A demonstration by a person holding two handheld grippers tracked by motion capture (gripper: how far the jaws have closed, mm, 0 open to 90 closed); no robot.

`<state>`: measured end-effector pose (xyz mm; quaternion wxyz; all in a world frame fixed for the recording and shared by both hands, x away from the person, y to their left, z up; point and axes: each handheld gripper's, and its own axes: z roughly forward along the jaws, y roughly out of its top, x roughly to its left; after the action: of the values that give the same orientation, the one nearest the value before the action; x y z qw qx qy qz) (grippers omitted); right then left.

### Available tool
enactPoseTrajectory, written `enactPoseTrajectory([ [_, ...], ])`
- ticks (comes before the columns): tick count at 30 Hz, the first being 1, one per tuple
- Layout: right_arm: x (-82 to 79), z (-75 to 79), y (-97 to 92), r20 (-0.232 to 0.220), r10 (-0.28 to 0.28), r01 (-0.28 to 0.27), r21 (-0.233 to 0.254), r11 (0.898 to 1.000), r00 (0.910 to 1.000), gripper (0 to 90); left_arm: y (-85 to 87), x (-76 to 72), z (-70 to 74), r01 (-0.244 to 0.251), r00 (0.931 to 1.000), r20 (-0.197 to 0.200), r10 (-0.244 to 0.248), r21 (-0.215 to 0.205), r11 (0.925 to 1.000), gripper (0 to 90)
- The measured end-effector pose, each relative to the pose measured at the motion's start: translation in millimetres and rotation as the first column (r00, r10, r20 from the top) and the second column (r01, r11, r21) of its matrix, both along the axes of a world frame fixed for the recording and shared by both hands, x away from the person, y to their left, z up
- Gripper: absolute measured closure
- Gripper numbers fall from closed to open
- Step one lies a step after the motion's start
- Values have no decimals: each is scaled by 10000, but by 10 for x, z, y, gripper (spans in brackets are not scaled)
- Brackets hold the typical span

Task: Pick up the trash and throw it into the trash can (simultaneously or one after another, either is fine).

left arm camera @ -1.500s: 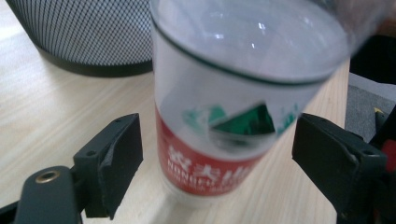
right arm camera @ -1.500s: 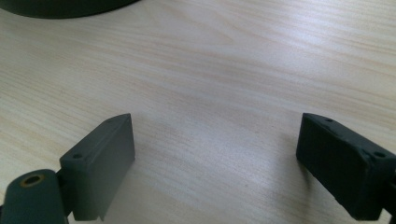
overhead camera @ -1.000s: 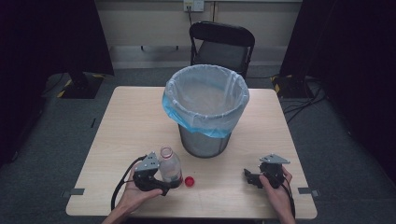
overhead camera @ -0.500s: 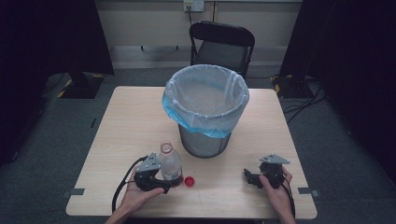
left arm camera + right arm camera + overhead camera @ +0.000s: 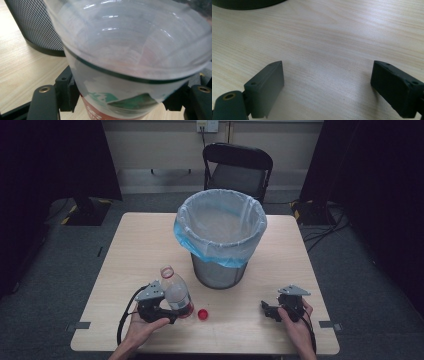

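Left gripper (image 5: 172,312) just clenched on plastic bottle (image 5: 176,290), low on its body near table (image 5: 130,250) front edge; right gripper (image 5: 270,310) idle, agape; risks: slippery wall squirting free, crushing, clipping bin (image 5: 220,227) rim; red cap (image 5: 202,314) left behind.

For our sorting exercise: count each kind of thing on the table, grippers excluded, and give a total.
Plastic bottle: 1
Red bottle cap: 1
Mesh bin with liner: 1
Total: 3
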<state>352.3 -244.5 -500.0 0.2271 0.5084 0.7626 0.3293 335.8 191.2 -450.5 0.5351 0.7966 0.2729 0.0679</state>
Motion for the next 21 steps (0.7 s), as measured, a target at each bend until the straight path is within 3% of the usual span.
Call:
enactPoseTrajectory([
  [5, 0, 0, 0, 2, 0, 0, -1, 10000, 10000, 108, 68, -33, 112, -208, 9994, 276, 218, -353, 9992, 296],
  [21, 0, 0, 0, 2, 2, -2, -3, 10000, 10000, 108, 172, -70, 438, 210, 9988, 470, -150, -1293, 9914, 297],
])
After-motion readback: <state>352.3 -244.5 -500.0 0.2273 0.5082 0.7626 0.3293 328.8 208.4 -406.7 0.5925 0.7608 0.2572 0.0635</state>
